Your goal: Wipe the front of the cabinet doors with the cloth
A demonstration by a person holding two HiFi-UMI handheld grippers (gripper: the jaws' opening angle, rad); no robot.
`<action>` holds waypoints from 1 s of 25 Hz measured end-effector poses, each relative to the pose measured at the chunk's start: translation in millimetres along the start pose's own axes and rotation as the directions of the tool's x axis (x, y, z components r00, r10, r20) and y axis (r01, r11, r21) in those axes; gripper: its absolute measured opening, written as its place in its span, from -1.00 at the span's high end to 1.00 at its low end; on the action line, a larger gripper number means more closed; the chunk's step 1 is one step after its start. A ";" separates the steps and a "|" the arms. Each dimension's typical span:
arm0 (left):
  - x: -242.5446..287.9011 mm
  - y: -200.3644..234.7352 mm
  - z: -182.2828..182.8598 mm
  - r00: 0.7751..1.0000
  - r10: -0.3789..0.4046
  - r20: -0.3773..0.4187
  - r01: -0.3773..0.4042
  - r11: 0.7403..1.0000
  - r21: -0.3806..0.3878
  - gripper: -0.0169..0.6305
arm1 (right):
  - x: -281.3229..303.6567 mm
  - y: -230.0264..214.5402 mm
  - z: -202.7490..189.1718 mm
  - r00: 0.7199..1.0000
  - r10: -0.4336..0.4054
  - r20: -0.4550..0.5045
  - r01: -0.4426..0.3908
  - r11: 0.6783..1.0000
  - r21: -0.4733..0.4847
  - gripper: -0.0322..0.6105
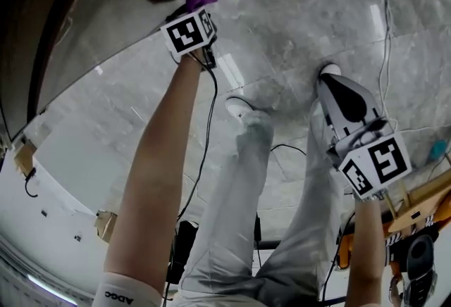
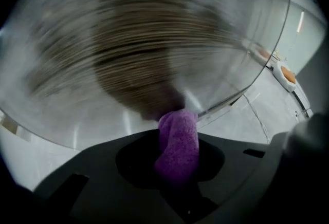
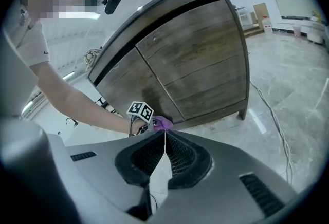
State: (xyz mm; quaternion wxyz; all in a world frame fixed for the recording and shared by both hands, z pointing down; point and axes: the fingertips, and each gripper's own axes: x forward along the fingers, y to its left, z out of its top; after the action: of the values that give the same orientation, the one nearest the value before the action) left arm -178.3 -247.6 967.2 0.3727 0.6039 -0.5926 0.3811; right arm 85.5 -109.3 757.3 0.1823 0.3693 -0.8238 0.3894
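Left gripper (image 2: 176,162), cloth (image 2: 178,133) between jaws — at cabinet door (image 2: 139,58)

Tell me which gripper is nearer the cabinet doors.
Left. The left gripper holds the cloth against the lower edge of the doors; the right gripper, shut and empty, hangs well back from them over the floor.

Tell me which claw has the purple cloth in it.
The left claw: its jaws are shut on the purple cloth, low against the cabinet front. The right claw is shut and empty, away from it.
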 end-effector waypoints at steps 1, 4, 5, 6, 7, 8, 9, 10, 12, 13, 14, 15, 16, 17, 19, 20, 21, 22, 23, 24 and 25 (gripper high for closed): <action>-4.2 18.4 -7.4 1.000 0.016 -0.013 -0.017 1.000 -0.025 0.66 | 6.0 8.7 3.2 1.000 0.015 -0.006 -0.015 1.000 -0.011 0.81; -16.8 73.2 -27.0 0.997 0.068 -0.048 -0.070 0.996 -0.060 0.66 | 26.2 35.4 12.8 0.997 0.068 -0.032 -0.070 0.996 -0.055 0.81; -20.9 91.2 -33.2 0.994 0.090 -0.057 -0.094 0.993 -0.071 0.66 | 33.5 44.0 15.2 0.995 0.084 -0.045 -0.087 0.994 -0.072 0.81; -25.1 109.9 -39.0 0.991 0.114 -0.064 -0.120 0.989 -0.091 0.66 | 41.1 52.6 17.4 0.993 0.099 -0.058 -0.104 0.991 -0.087 0.81; -29.5 128.8 -44.2 0.988 0.139 -0.069 -0.147 0.982 -0.119 0.66 | 48.6 60.9 19.6 0.991 0.112 -0.071 -0.119 0.988 -0.099 0.81; -34.2 147.2 -49.0 0.984 0.162 -0.071 -0.172 0.974 -0.150 0.66 | 55.5 69.1 21.9 0.989 0.124 -0.084 -0.133 0.985 -0.110 0.81; -39.5 164.1 -53.5 0.981 0.182 -0.071 -0.192 0.965 -0.179 0.66 | 61.3 77.0 24.0 0.986 0.136 -0.096 -0.147 0.982 -0.119 0.81; -44.9 179.2 -57.9 0.978 0.198 -0.069 -0.208 0.957 -0.203 0.66 | 66.0 84.0 25.6 0.983 0.147 -0.109 -0.161 0.979 -0.129 0.81; -55.1 205.2 -66.5 0.972 0.227 -0.065 -0.236 0.944 -0.230 0.66 | 73.1 95.1 25.0 0.977 0.167 -0.131 -0.186 0.972 -0.144 0.81; -59.3 216.4 -70.5 0.968 0.241 -0.064 -0.249 0.938 -0.239 0.66 | 75.9 99.4 22.7 0.975 0.174 -0.141 -0.195 0.969 -0.150 0.81; -63.1 226.4 -74.3 0.965 0.253 -0.064 -0.261 0.932 -0.250 0.66 | 78.2 103.0 19.8 0.972 0.180 -0.150 -0.203 0.967 -0.155 0.81; -66.8 235.1 -78.2 0.963 0.262 -0.064 -0.270 0.926 -0.264 0.66 | 80.4 106.5 16.9 0.970 0.185 -0.159 -0.210 0.965 -0.159 0.81; -70.7 243.1 -81.9 0.960 0.271 -0.064 -0.278 0.919 -0.280 0.66 | 82.4 110.1 14.9 0.967 0.190 -0.167 -0.218 0.962 -0.163 0.81; -75.5 250.9 -85.1 0.957 0.283 -0.063 -0.288 0.910 -0.298 0.66 | 84.4 113.9 14.0 0.965 0.197 -0.175 -0.226 0.960 -0.167 0.81; -88.5 267.0 -90.6 0.948 0.312 -0.059 -0.313 0.886 -0.341 0.66 | 87.4 122.3 15.3 0.960 0.210 -0.184 -0.243 0.954 -0.176 0.81; -96.9 274.5 -93.8 0.943 0.328 -0.057 -0.325 0.871 -0.368 0.66 | 88.0 126.5 16.6 0.958 0.217 -0.187 -0.251 0.951 -0.180 0.81; -106.7 280.7 -97.7 0.938 0.342 -0.055 -0.335 0.854 -0.398 0.66 | 88.1 130.5 17.8 0.956 0.224 -0.190 -0.259 0.948 -0.184 0.81; -117.8 284.4 -102.7 0.935 0.351 -0.050 -0.337 0.836 -0.433 0.66 | 87.5 134.1 18.9 0.953 0.230 -0.195 -0.267 0.945 -0.189 0.81; -130.1 284.6 -108.5 0.935 0.353 -0.039 -0.328 0.816 -0.476 0.66 | 86.1 137.7 20.0 0.950 0.237 -0.203 -0.276 0.941 -0.195 0.81; -143.6 281.1 -114.5 0.938 0.345 -0.022 -0.305 0.798 -0.520 0.66 | 83.7 141.6 21.8 0.946 0.244 -0.212 -0.286 0.937 -0.201 0.81; -158.7 274.5 -120.0 0.944 0.330 0.001 -0.273 0.783 -0.559 0.66 | 80.5 146.3 24.6 0.942 0.251 -0.223 -0.298 0.932 -0.208 0.81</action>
State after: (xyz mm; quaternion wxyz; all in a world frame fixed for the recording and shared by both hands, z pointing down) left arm -456.1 -76.3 875.5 0.4353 0.3862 -0.7833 0.2184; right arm -77.7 -104.0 715.0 0.2477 0.1862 -0.8867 0.3432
